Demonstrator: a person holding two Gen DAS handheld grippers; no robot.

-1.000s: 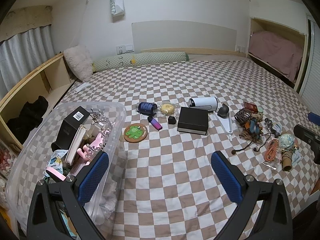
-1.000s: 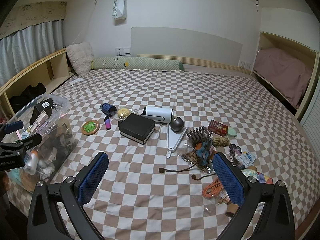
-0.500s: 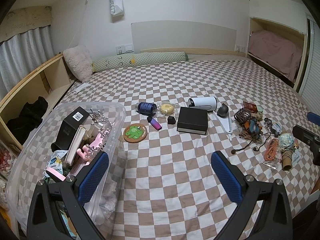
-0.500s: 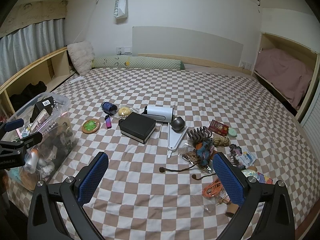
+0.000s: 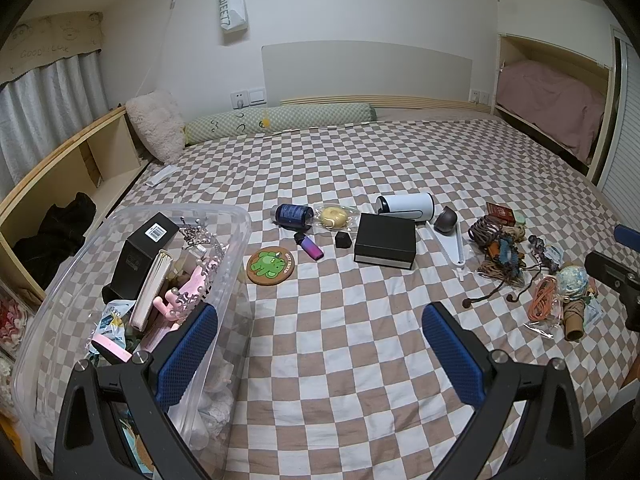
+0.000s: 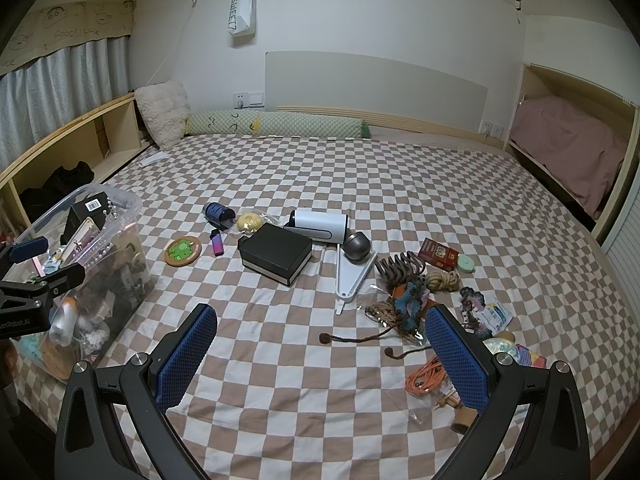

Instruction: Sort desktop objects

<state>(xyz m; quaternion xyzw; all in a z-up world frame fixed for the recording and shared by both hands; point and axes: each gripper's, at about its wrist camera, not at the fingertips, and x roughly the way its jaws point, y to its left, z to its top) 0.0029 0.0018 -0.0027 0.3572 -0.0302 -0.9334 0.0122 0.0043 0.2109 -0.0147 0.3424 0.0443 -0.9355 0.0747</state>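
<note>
We hold both the left hand-held gripper (image 5: pixel 320 344) and right hand-held gripper (image 6: pixel 320 344) wide open, empty, above the brown-and-white checkered bed (image 5: pixel 340 380).

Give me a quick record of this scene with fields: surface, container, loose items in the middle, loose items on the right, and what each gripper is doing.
surface: brown-and-white checkered bedspread
container: clear plastic bin at left, already holding items
middle items: flat black box, white cylinder, round cork coaster with green figure, purple lighter
right items: tangle of brown cords, orange cable, small red box
left gripper: open, empty
right gripper: open, empty
</note>
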